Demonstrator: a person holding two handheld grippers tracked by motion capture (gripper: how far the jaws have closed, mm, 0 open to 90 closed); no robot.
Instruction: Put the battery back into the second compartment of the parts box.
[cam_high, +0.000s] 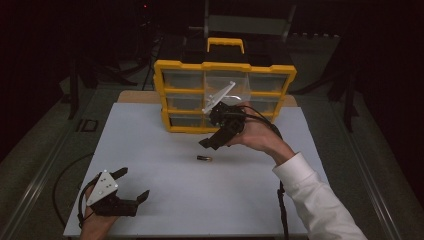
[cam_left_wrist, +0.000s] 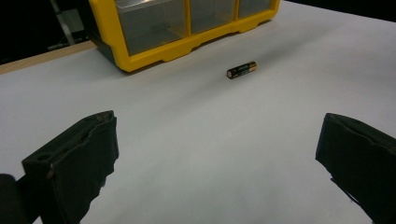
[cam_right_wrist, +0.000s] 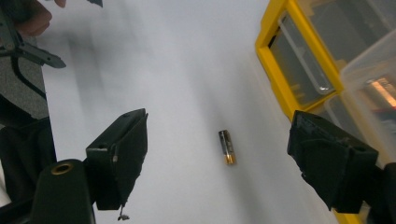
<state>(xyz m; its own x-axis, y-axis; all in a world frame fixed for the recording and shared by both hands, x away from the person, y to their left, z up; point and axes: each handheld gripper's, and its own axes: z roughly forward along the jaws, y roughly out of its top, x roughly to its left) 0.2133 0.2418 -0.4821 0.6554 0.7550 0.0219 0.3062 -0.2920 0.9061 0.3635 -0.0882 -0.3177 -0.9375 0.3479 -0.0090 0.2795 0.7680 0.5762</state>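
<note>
On the white worktop (cam_high: 165, 195), a yellow drawer organizer (cam_high: 225, 95) stands at the far edge. Just before it the right claw (cam_high: 212, 141) hovers spread above a battery (cam_high: 204, 158). Well nearer, the left claw (cam_high: 134, 184) rests spread, empty.

A drawer organizer (cam_high: 225, 95) stands at the far edge of the table (cam_high: 165, 150), with a battery (cam_high: 204, 158) lying on the surface in front of it, near the middle. The right gripper (cam_high: 212, 140) hangs between organizer and battery, apparently clear of both. The left gripper (cam_high: 134, 184) rests at the near left corner, well apart from the battery.
</note>
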